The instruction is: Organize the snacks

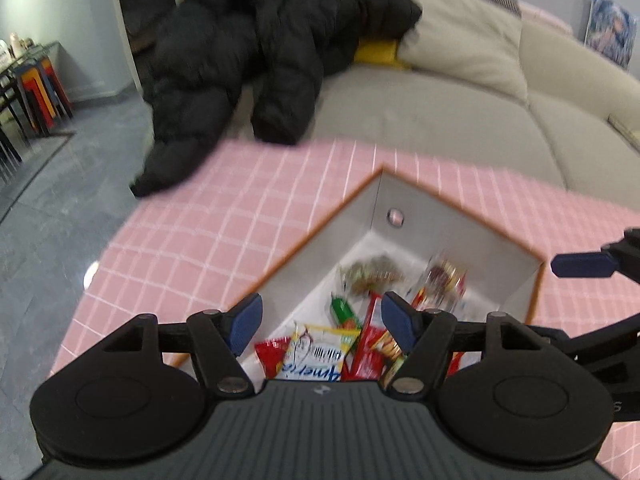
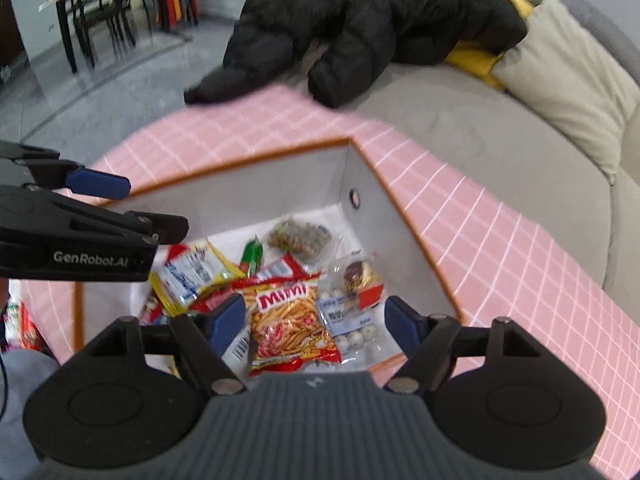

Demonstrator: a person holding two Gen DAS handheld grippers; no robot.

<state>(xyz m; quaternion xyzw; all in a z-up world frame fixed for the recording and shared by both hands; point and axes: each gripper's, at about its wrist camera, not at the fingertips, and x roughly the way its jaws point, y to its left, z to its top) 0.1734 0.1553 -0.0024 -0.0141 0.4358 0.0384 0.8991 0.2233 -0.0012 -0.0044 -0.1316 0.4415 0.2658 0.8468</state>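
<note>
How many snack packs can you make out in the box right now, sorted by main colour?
From the right wrist view, inside the box:
Red/orange: 2, Mimi bag and the red pack behind it
Yellow and white: 1
Green: 1
Clear: 2, brown snack, white balls
Total: 6 clearly visible; more may be hidden at the left.

A long beige fabric sofa (image 1: pixel 440 108) fills two o'clock, a black puffer jacket (image 1: pixel 260 48) at twelve draped over it. Grey tiled floor (image 1: pixel 60 200) lies at nine, dark dining chairs (image 2: pixel 92 12) at eleven.
</note>
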